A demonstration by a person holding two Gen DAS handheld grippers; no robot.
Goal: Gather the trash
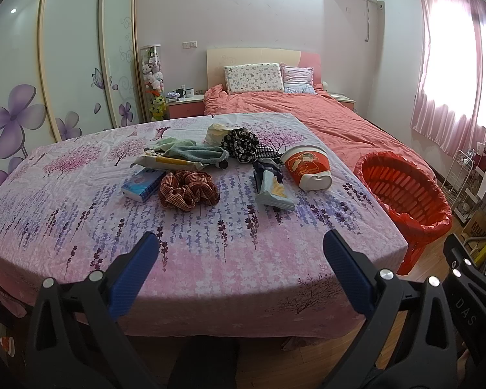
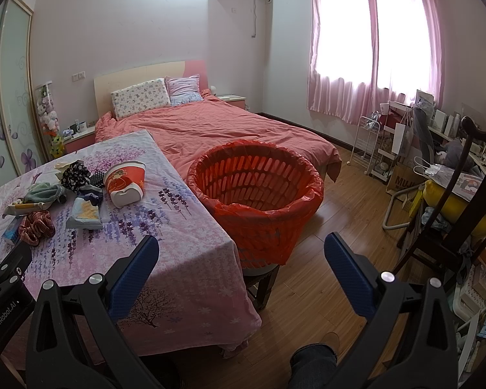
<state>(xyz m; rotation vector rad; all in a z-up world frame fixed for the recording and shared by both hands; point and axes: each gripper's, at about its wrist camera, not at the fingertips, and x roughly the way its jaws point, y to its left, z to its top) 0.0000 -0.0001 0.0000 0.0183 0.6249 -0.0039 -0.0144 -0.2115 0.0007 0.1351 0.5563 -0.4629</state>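
Note:
Loose items lie on a table under a floral cloth (image 1: 210, 253): a red and white paper cup (image 1: 307, 167) on its side, a blue tissue pack (image 1: 142, 184), a checked scrunchie (image 1: 188, 189), a crumpled wrapper (image 1: 272, 188), a flat packet (image 1: 168, 162), a green towel (image 1: 194, 150) and a black patterned scrunchie (image 1: 239, 144). An orange basket lined with a red bag (image 2: 259, 191) stands off the table's right edge. My left gripper (image 1: 239, 256) is open over the near table edge. My right gripper (image 2: 243, 256) is open, level with the basket's near side.
A bed with a coral duvet (image 2: 230, 129) lies behind the table. Wooden floor (image 2: 333, 227) spreads to the right of the basket. A dark wooden chair (image 2: 463, 194), a white rack (image 2: 369, 142) and cluttered shelves stand along the right wall. A person's foot (image 2: 314, 353) shows below.

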